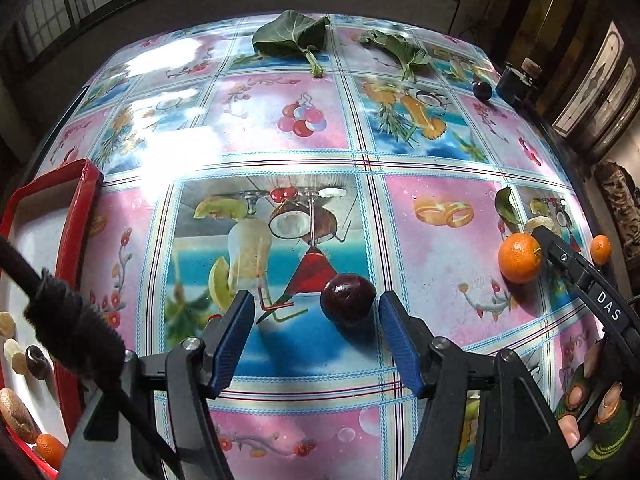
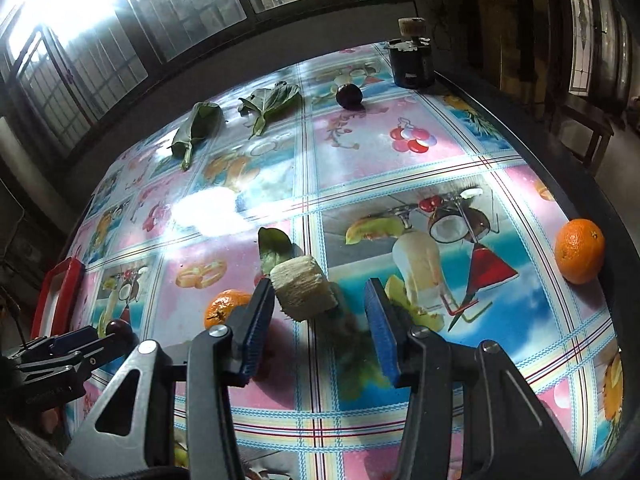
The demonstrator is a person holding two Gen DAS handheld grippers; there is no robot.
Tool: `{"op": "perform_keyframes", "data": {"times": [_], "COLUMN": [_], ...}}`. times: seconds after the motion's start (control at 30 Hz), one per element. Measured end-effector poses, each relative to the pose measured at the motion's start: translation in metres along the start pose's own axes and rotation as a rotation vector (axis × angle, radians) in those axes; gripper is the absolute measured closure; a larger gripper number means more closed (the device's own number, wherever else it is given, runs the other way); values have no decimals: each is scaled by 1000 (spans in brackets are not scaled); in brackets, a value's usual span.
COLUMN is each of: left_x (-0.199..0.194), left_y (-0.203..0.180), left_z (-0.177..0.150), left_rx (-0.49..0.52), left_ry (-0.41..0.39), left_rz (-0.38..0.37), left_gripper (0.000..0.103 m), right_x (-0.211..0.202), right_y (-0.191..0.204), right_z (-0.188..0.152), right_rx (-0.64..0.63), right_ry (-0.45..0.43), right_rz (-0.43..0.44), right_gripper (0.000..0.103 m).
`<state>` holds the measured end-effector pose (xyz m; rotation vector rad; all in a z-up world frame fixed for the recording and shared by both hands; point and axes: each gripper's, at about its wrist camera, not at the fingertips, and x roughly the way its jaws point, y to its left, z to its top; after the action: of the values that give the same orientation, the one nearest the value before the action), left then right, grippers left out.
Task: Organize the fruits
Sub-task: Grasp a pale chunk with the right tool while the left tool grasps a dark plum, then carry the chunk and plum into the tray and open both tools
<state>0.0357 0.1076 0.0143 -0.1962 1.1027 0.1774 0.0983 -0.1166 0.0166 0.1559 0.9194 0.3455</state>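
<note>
- The bench point(image 1: 304, 120) fills the scene, covered in a glossy oilcloth printed with fruit and drinks in pink and blue squares.
- A red-rimmed tray point(image 1: 82, 200) sits at the left edge, holding a small orange fruit and several pale and brown pieces.
- The left claw point(image 1: 316, 320) is spread wide over the cloth, with a dark plum point(image 1: 347, 296) lying between its blue pads, nearer the right pad; I cannot tell if it touches.
- The right claw point(image 2: 320, 314) is also spread, with a pale ridged cylindrical chunk point(image 2: 302, 292) between its tips, close against the left finger.
- Two big green leaves point(image 1: 294, 34) lie along the far edge, and a small leaf point(image 2: 274, 246) lies just behind the chunk.
- An orange point(image 2: 580, 250) rests near the right edge; a mandarin point(image 2: 222, 308) lies just left of the right claw.
- A second dark plum point(image 2: 349, 96) sits far off, beside a black jar point(image 2: 412, 64).
</note>
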Motion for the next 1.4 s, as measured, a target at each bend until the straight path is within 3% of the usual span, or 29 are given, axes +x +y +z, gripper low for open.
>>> {"op": "perform_keyframes", "data": {"times": [0.13,0.17,0.2,0.23,0.33,0.6,0.83,1.03,1.4], "left_x": [2,1,1,0,-5,-37,-76,-98,-120], "left_y": [-4,-5,-5,-5,0,26,44,61,119], "left_z": [-2,-2,-3,-4,-10,-29,-46,-62,-94], "left_rx": [17,19,20,22,6,-75,-95,-103,-193], "left_ry": [-32,-29,-24,-26,-22,-46,-118,-162,-189], "left_rz": [-31,-58,-72,-67,-68,-92,-67,-29,-100], "left_gripper": [63,76,77,77,78,78,77,78,78], "right_x": [5,5,6,7,2,-25,-58,-66,-69], "right_y": [3,5,7,8,11,19,46,88,139], "right_z": [3,3,3,2,-2,-11,-36,-64,-96], "right_rx": [-13,-22,-33,-41,-64,-65,-45,-57,-163], "right_ry": [3,3,6,12,-2,-83,-153,-79,16], "right_rz": [20,14,13,16,2,44,170,307,351], "right_gripper": [55,55,62,72,75,76,76,76,76]}}
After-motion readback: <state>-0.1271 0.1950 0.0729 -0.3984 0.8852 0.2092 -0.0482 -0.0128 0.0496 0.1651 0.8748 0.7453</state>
